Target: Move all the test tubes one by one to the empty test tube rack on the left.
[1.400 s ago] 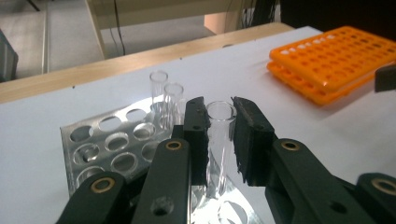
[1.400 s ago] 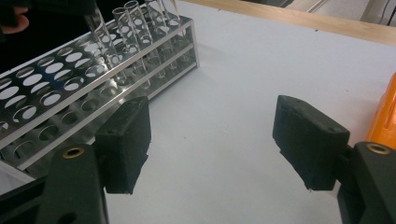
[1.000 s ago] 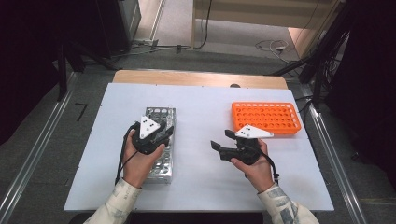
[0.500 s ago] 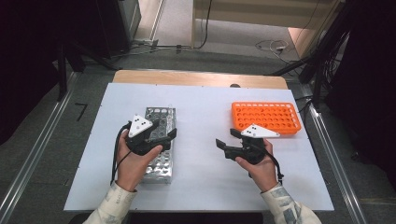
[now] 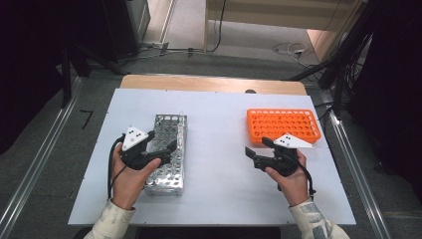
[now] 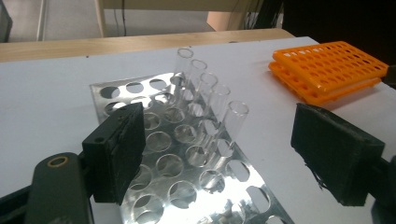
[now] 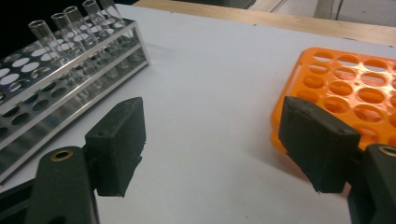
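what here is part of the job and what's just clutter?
In play:
- metal rack
- glass tubes standing in it, one row
- orange rack, holes bare
- left gripper, open above the metal rack
- right gripper, open, holding nothing

Lying about:
- cables on the floor beyond the table

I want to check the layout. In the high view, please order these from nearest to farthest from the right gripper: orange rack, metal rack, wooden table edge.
1. Orange rack, just beyond the right gripper.
2. Metal rack, at the left.
3. Wooden table edge, at the far side.
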Motion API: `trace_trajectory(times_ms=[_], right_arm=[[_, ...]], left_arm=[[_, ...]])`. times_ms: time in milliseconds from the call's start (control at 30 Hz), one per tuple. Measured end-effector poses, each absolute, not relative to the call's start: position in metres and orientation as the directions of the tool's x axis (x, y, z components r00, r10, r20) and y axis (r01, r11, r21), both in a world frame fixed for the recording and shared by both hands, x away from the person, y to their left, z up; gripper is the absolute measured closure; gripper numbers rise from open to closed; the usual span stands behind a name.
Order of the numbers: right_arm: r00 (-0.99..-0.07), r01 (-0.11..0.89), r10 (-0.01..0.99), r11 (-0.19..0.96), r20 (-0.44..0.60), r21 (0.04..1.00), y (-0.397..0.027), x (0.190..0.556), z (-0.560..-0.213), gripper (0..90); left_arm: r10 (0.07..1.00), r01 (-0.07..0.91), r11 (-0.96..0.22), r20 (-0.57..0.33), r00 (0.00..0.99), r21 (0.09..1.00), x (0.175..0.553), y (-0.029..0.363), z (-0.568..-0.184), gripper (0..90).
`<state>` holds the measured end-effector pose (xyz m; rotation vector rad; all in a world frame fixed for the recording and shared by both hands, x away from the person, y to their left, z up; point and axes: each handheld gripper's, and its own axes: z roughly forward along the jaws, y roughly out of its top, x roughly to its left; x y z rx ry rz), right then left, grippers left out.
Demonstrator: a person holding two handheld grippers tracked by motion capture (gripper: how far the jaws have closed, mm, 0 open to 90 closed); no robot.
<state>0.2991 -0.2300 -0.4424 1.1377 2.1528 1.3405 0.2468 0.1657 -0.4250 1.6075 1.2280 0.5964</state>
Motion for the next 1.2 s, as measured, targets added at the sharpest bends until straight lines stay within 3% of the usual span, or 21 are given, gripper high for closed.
trace_trajectory(times_ms=[367, 1200], right_arm=[[-0.542, 0.447, 0.835, 0.194, 0.092, 0.873, -0.263, 0.295, -0.443, 17.9], [-0.386, 0.476, 0.919, 0.126, 0.078, 0.870, -0.339, 0.274, -0.446, 17.8]], left_arm=[[0.935, 0.412, 0.051, -0.189, 0.301, 0.910, 0.229, 0.197, -0.431, 17.3], [0.956, 0.473, 0.127, -0.235, 0.177, 0.872, 0.235, 0.231, -0.446, 16.3]])
